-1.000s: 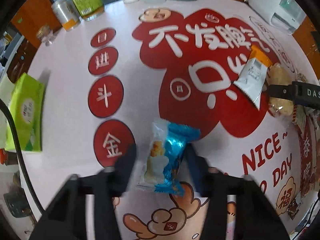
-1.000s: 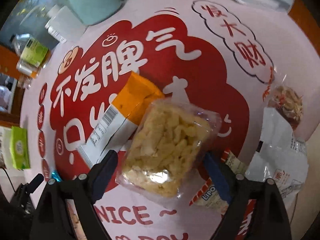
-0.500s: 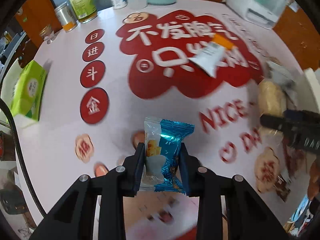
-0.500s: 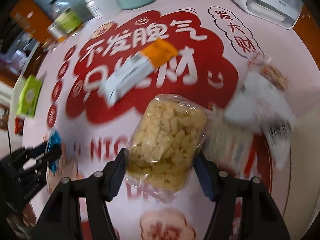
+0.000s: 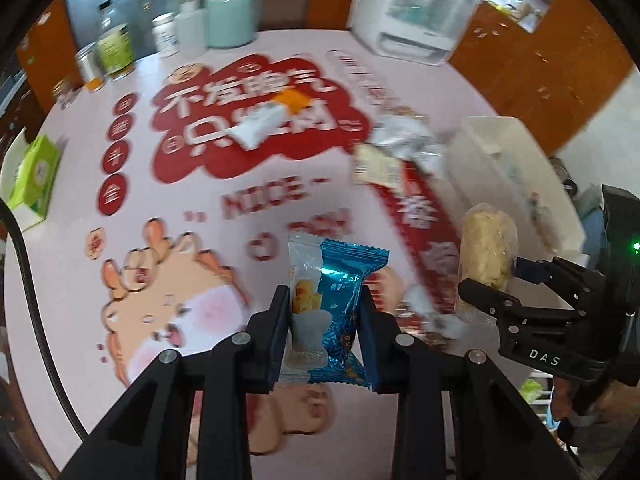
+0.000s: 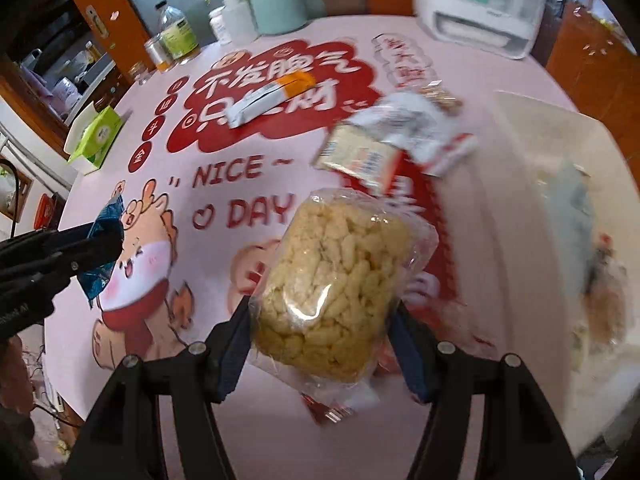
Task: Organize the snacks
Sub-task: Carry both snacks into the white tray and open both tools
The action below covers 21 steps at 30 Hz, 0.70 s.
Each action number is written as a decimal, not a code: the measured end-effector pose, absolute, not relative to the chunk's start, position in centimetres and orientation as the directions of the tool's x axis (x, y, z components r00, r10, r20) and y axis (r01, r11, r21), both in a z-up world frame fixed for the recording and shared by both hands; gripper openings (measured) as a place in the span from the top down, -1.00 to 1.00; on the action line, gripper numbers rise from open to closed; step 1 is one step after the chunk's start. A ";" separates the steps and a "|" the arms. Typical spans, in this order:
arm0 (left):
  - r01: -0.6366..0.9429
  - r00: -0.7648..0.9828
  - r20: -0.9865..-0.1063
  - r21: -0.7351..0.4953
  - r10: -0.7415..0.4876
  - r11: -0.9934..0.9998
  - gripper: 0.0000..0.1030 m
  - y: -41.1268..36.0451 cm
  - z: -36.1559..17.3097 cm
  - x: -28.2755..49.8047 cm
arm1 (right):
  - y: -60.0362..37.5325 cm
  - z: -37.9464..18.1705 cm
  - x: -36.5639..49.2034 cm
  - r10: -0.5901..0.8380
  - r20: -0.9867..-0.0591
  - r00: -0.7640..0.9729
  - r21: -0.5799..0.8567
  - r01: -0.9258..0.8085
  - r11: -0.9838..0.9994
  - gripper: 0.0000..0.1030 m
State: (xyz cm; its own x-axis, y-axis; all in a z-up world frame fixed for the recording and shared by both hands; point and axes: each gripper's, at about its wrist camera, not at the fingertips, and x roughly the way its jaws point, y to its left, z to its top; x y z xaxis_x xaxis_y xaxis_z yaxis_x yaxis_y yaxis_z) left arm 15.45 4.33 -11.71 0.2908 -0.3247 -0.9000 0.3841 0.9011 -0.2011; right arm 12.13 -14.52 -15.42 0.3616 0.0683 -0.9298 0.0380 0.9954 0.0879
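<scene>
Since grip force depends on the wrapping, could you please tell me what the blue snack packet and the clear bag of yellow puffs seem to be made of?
Blue snack packet: likely metallised plastic foil, glossy, with sharp glints and crimped ends. Clear bag of yellow puffs: thin transparent plastic film, shiny; the puffs show through, and it wrinkles between the right gripper's fingers.

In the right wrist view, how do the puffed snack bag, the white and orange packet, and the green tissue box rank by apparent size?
1. puffed snack bag, by far largest, but nearest to the camera, inside the right gripper.
2. white and orange packet and green tissue box look alike; no ranking.
</scene>
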 end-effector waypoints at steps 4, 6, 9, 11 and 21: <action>0.431 0.302 -0.887 -0.201 -0.350 0.880 0.41 -0.5 -10.0 13.7 | -19.0 -13.6 9.3 0.035 -0.916 0.399 0.087 0.114 0.990 -0.26; 0.449 0.298 -0.882 -0.208 -0.366 0.869 0.41 -3.3 -9.3 13.1 | -21.7 -12.7 8.0 0.021 -0.909 0.416 0.092 0.150 0.984 -0.26; 0.487 0.296 -0.871 -0.215 -0.392 0.846 0.41 -7.8 -8.1 12.2 | -25.0 -11.2 6.5 -0.024 -0.895 0.446 0.064 0.182 0.981 -0.26; 0.520 0.302 -0.864 -0.205 -0.403 0.829 0.41 -10.8 -7.3 11.8 | -27.2 -10.3 5.7 -0.052 -0.882 0.468 0.051 0.206 0.977 -0.26; 0.578 0.357 -0.830 -0.164 -0.428 0.800 0.40 -25.9 -4.6 14.2 | -37.5 -8.6 4.0 -0.126 -0.848 0.514 0.012 0.258 0.966 -0.26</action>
